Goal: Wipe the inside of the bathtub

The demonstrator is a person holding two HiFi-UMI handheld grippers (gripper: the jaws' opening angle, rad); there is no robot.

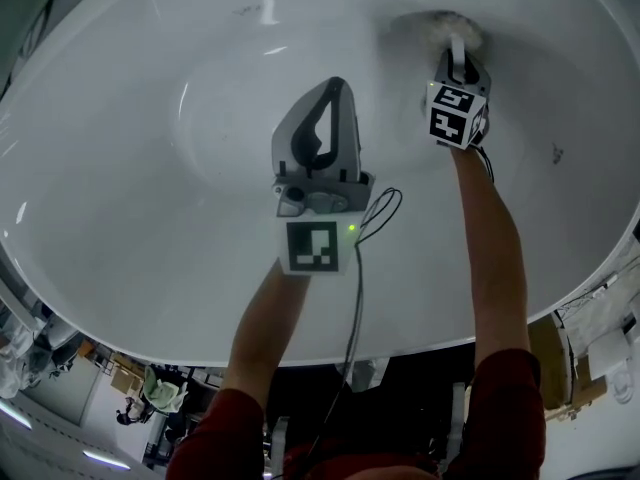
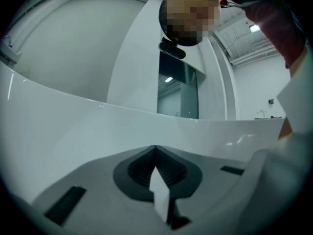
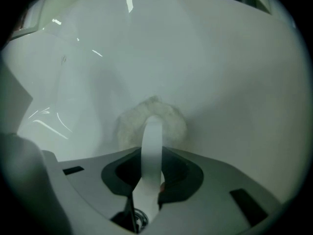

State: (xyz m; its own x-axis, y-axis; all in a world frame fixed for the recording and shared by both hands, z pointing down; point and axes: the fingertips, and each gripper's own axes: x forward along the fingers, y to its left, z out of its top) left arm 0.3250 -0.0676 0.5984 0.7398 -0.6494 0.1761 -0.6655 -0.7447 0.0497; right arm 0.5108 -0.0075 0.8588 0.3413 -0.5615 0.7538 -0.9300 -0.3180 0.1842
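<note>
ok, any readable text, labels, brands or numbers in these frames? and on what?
No readable words, brands or numbers in any view.
Cube on the left gripper: black-and-white square marker, a pattern, not text.
Cube on the right gripper: coded squares, likewise patterns only.
Bathtub: small dark marks, too small to read as anything.

The left hand-held gripper (image 1: 335,86) and right hand-held gripper (image 1: 457,50) are grey plastic, each bearing a white cube with black square markers. A thin black cable (image 1: 357,288) trails from the left one, beside a small green light (image 1: 352,229). The sleeves (image 1: 510,408) are dark red.
</note>
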